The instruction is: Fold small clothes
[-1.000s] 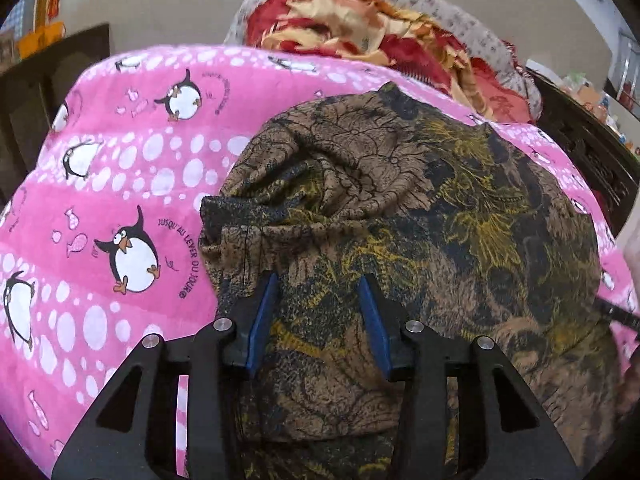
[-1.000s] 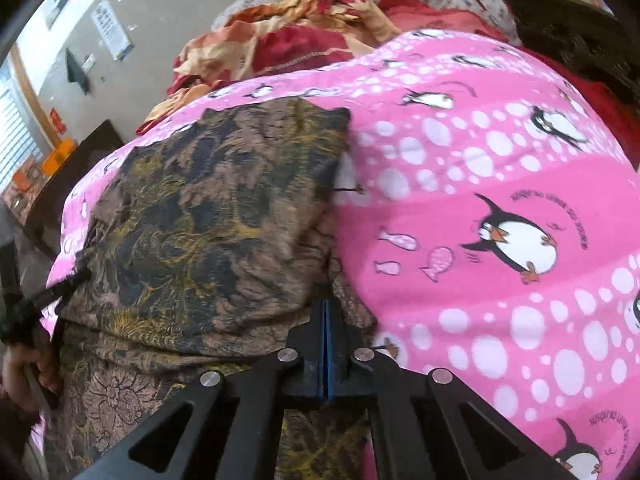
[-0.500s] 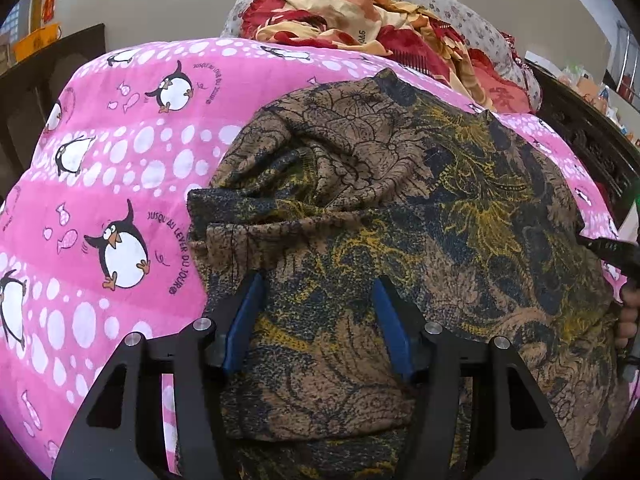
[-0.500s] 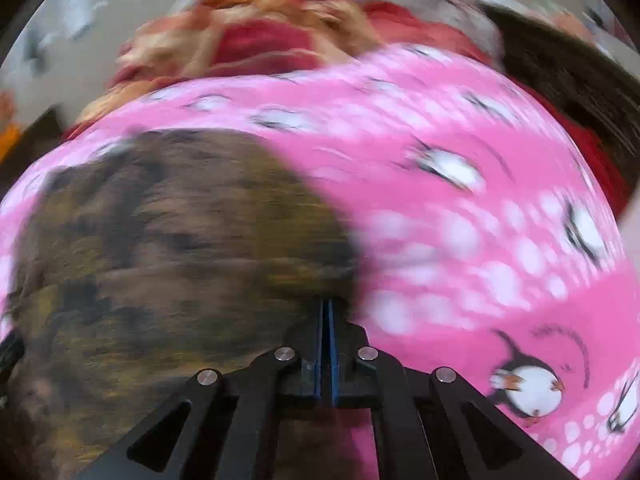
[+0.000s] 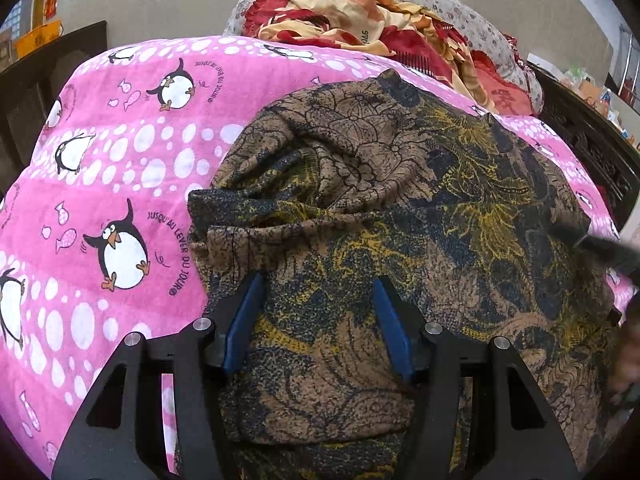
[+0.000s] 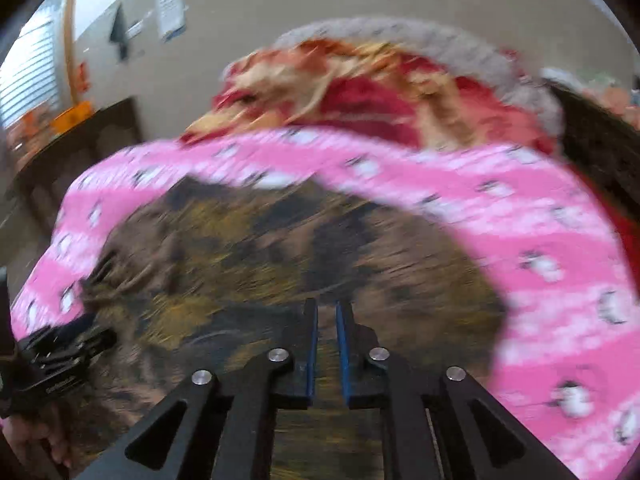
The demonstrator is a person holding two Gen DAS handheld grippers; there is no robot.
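A brown, black and yellow patterned garment (image 5: pixel 400 208) lies bunched and partly folded on a pink penguin blanket (image 5: pixel 100 184). My left gripper (image 5: pixel 316 300) is open just above the garment's near part, holding nothing. In the right wrist view, which is blurred by motion, the garment (image 6: pixel 260 252) fills the middle. My right gripper (image 6: pixel 326 316) hovers over it with the jaws slightly apart and nothing between them. The left gripper shows at the left edge of the right wrist view (image 6: pixel 60 344).
A red and cream blanket (image 5: pixel 360 12) and a grey floral pillow (image 5: pixel 472 20) are piled at the far end. Dark wooden furniture (image 5: pixel 592 140) stands to the right and another dark piece (image 5: pixel 48 64) to the left.
My right gripper let go of the garment's edge, opened slightly and swung fast to the left and up over the cloth. My left gripper widened a little and drew back slightly.
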